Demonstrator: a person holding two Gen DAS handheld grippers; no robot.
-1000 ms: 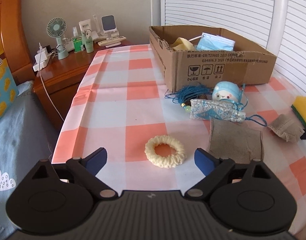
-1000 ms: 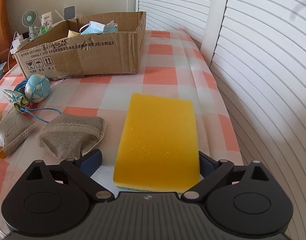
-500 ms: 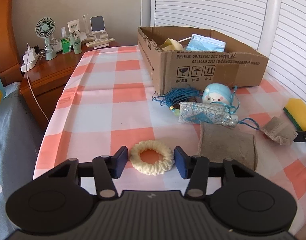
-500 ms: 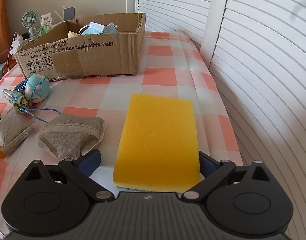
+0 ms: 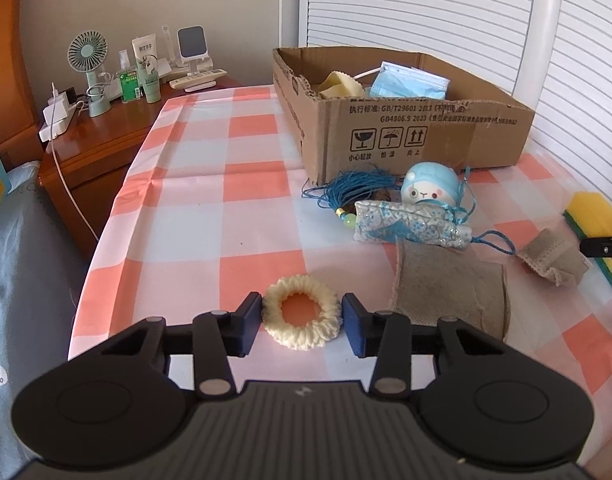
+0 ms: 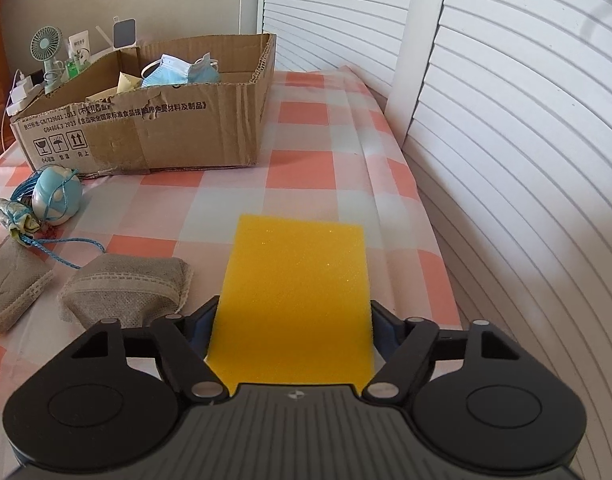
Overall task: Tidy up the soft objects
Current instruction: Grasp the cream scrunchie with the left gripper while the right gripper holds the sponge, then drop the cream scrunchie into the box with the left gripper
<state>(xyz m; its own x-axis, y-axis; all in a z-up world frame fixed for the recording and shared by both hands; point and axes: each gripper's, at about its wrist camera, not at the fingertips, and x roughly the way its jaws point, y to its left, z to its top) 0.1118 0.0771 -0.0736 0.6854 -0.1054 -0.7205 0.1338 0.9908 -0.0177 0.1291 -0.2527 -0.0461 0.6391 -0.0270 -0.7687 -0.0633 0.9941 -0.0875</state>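
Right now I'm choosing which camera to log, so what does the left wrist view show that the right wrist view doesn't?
Only the left wrist view shows the cream scrunchie between the left gripper fingers, touching both pads.

Only the right wrist view shows the right gripper shut on the yellow sponge.

Both show the cardboard box holding a blue face mask, the blue plush toy and the grey pouch.

Yellow sponge [image 6: 296, 300], orange-and-white checked tablecloth [image 6: 306, 168]
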